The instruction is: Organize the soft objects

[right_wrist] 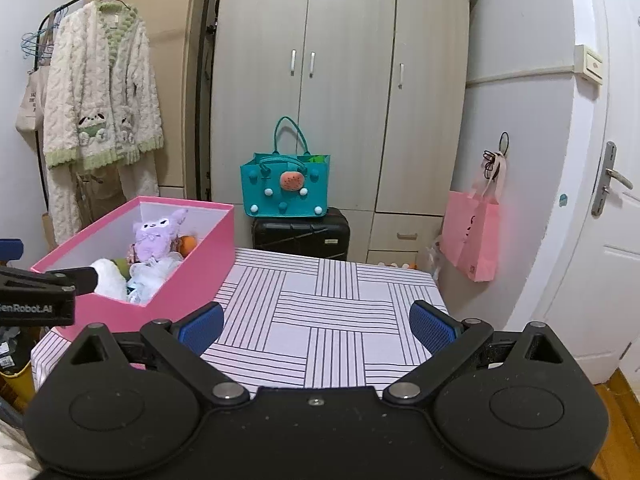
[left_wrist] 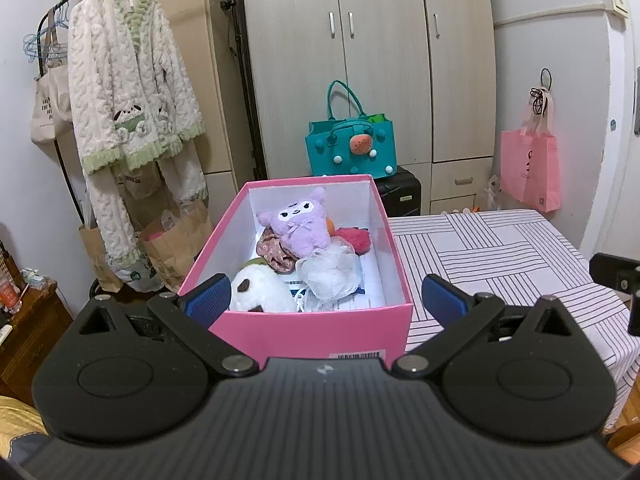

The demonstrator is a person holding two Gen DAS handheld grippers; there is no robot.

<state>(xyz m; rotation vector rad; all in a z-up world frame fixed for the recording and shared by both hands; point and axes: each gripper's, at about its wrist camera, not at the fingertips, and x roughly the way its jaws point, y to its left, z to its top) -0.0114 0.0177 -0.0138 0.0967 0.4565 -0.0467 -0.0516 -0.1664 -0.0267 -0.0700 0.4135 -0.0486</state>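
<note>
While both tools hang back at the near edge of the bench [right_wrist: 340,312], the soft things already sit together in the pink box [left_wrist: 312,332], which stands on the left part of the striped cloth. The left gripper [left_wrist: 326,296] has its jaws spread wide and holds nothing, its blue pads framing the near end of the box. The right gripper [right_wrist: 316,322] is likewise spread and empty, over bare cloth well to the right of the box.

Inside the box, the purple plush [left_wrist: 296,224] leans toward the far end, with a floral scrunchie [left_wrist: 276,254] just beside it, a red fluffy piece [left_wrist: 356,238] to its right, a white mesh puff [left_wrist: 330,272] nearer, and a white plush [left_wrist: 260,290] at the near left corner. An orange item peeks out behind the purple plush (too hidden to name). No soft thing shows loose on the cloth, so I judge the gathering largely done, unless something lies outside both views.

The risks from here are mostly to the box. It stands close to the left edge of the bench, so a push from the left gripper's fingers against its near wall could slide it toward that edge, or off it. Reaching in to tidy could snag the mesh puff's strings on a pad and drag neighbours out over the rim. The plush pile is loose and light, so a careless lift of one piece may tumble another. The two tools are also near each other at the box's right side and could knock together.
</note>
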